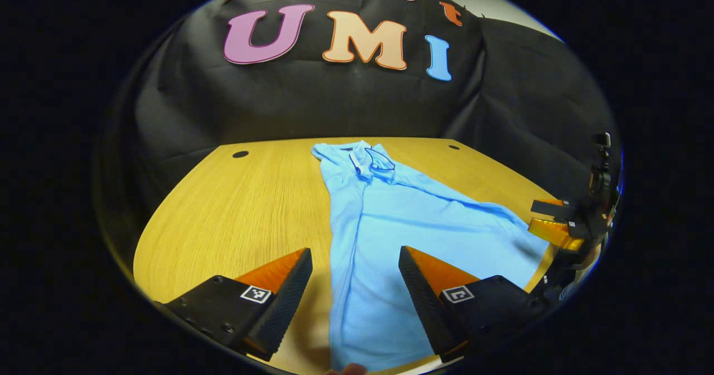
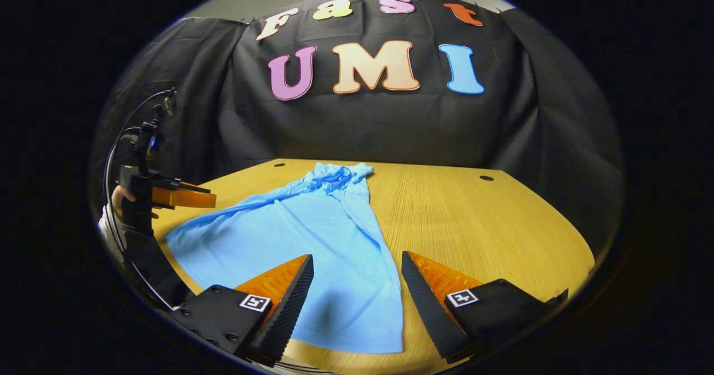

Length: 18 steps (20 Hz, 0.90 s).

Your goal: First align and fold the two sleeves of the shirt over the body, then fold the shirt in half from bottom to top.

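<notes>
A light blue shirt [image 1: 401, 224] lies flat on the wooden table [image 1: 240, 207], collar toward the far wall, hem toward me, its sleeves folded in over the body. My left gripper [image 1: 355, 269] hovers open above the hem end, over the shirt's left edge, holding nothing. In the right gripper view the same shirt [image 2: 312, 235] spreads to the left, and my right gripper [image 2: 357, 274] stands open above its near right corner. The right gripper [image 1: 558, 221] also appears at the far right of the left gripper view; the left gripper [image 2: 184, 196] at the left of the right gripper view, held by a hand [image 2: 118, 196].
The round-edged table [image 2: 491, 224] carries small dark holes [image 1: 240, 154] near its back edge [image 2: 486, 178]. Black cloth wall stands close behind the table. Bare wood lies left of the shirt in the left gripper view and right of it in the right gripper view.
</notes>
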Each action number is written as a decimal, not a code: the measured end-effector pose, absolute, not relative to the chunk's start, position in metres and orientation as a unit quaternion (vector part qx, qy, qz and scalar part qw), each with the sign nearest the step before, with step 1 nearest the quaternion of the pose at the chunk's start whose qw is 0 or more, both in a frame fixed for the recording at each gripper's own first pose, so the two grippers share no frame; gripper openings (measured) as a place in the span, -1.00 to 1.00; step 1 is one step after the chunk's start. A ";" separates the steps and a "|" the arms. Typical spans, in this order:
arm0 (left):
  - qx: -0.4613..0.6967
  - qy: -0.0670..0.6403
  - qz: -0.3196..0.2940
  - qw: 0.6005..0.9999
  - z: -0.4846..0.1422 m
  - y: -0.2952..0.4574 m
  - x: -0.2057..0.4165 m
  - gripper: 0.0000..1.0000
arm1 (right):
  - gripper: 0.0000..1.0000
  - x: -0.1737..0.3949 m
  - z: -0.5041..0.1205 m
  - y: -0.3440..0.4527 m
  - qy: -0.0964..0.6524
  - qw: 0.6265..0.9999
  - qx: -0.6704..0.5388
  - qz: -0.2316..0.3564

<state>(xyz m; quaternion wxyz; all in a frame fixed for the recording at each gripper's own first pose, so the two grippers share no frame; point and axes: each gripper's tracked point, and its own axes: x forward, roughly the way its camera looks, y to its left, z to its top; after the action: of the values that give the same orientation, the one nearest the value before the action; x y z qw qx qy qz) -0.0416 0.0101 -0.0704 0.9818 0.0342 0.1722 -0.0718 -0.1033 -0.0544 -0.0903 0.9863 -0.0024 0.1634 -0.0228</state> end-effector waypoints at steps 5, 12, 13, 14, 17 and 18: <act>0.036 0.190 -0.060 0.979 -0.097 0.008 -0.089 0.91 | 0.97 -0.128 -0.105 -0.048 0.185 0.982 -0.017 -0.024; 0.036 0.200 -0.044 0.978 -0.118 0.004 -0.127 0.92 | 0.97 -0.155 -0.120 -0.049 0.202 0.978 -0.036 -0.038; 0.035 0.198 -0.041 0.979 -0.119 0.004 -0.127 0.94 | 0.97 -0.156 -0.124 -0.050 0.206 0.977 -0.038 -0.039; 0.036 0.198 -0.039 0.979 -0.121 0.004 -0.127 0.94 | 0.99 -0.158 -0.128 -0.050 0.210 0.976 -0.039 -0.039; 0.050 0.196 -0.033 0.979 -0.123 0.003 -0.128 0.93 | 0.96 -0.157 -0.129 -0.048 0.211 0.976 -0.023 -0.038; 0.054 0.197 -0.031 0.978 -0.125 0.004 -0.129 0.94 | 0.97 -0.156 -0.129 -0.048 0.211 0.977 -0.017 -0.036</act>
<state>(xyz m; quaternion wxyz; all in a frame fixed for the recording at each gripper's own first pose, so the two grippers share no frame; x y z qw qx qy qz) -0.1287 0.0038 -0.1245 0.9785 0.0544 0.1967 -0.0309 -0.1564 -0.0481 -0.1295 0.9768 -0.0168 0.2105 -0.0361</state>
